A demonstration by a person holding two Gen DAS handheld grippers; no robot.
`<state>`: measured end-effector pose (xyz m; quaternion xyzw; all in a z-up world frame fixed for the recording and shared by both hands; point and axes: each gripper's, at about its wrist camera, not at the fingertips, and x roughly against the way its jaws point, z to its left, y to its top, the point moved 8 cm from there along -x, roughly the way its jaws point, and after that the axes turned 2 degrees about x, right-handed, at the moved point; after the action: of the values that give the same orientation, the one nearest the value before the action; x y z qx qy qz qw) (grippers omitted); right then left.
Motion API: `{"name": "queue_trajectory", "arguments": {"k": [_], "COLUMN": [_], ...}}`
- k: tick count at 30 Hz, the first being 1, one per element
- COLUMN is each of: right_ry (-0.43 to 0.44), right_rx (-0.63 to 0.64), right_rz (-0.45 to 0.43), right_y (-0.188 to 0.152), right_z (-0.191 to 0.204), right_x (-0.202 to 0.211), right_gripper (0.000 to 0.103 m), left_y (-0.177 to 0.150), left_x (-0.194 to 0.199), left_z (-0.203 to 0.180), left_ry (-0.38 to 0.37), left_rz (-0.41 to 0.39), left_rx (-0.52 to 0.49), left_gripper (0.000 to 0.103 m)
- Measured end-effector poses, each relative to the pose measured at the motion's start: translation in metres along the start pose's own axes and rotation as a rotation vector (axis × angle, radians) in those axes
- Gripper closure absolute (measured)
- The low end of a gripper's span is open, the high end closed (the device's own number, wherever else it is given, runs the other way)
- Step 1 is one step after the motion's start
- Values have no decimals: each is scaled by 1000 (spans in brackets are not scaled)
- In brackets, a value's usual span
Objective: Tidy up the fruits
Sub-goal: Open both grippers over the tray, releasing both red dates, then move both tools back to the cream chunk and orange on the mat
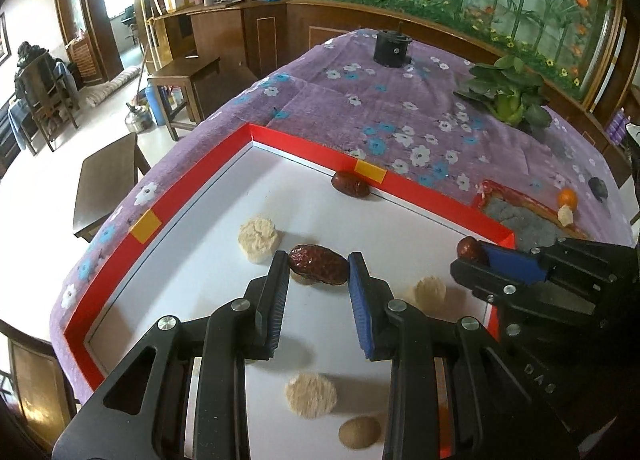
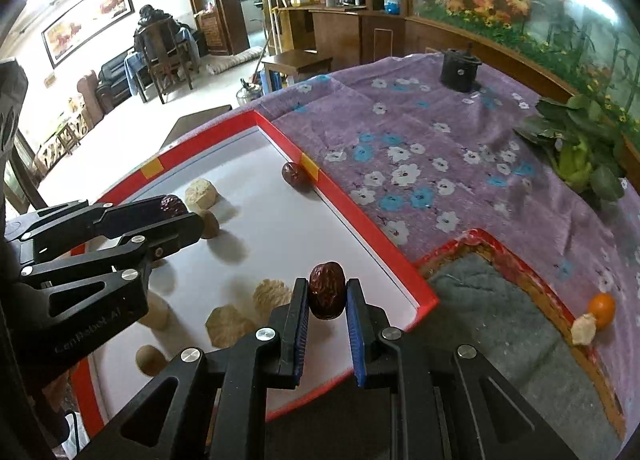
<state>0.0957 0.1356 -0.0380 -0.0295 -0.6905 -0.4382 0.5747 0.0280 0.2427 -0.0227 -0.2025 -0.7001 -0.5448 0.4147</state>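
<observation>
Above a white tray with a red rim (image 1: 192,196), set on a purple cloth printed with blue and white flowers (image 1: 400,108), two handheld black grippers are each carrying a wrinkled dark-red date. At the left of the tray, a pale, rough-surfaced round fruit piece (image 1: 258,238) is lying on the white floor, with a similar cream-coloured piece (image 1: 311,400) and a smooth tan round fruit (image 1: 359,433) nearer the camera. The left gripper (image 1: 319,266) is pinching its large wrinkled date (image 1: 319,269) between blue-padded fingers (image 1: 362,300), the jaws narrowed onto the fruit and holding it over the tray. Farther back, a third dark-red date (image 1: 350,185) is resting against the tray's far red wall, just below a yellow tape patch (image 1: 370,171). To the right, the right gripper (image 2: 327,294) is clamping a smaller wrinkled date (image 2: 327,291) upright between its blue pads, jaws nearly closed around it, near the tray's right-hand corner. Beyond that corner, a red-edged basket lined with grey fabric (image 2: 500,300) is sitting on the cloth, holding a small orange fruit (image 2: 602,310) touching a pale fruit piece (image 2: 583,329). At the far right, a leafy green plant (image 2: 576,148) is standing on the cloth, and a black cylindrical device (image 2: 458,70) is sitting at the table's far edge.
</observation>
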Motion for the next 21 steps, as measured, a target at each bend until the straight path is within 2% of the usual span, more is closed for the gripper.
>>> {"name": "queue_trajectory", "arguments": {"k": [11,13,14,17,21], "right_ry": [-49,-53,-55,-57,-98], "right_rx": [11,11,9,-1,-11], "right_rz": [30,26,22,6,-33], "right_y": [-3,-3,-3,-5,-6], "right_z": [0,-1,-1,-3,-9], "right_x": [-17,-15,-13,-5,18], "right_gripper": [85,77,75,74,74], "left_y": [6,6,6,5,6], "left_x": [-19,-20,-21,-22,-15], "left_z": [2,3,3,5,3], "left_ry": [54,58,58,59,68], "left_rz": [5,5,7,16,-2], "left_rx": [1,6,10,23,23], "left_gripper": [74,73,71,50,49]}}
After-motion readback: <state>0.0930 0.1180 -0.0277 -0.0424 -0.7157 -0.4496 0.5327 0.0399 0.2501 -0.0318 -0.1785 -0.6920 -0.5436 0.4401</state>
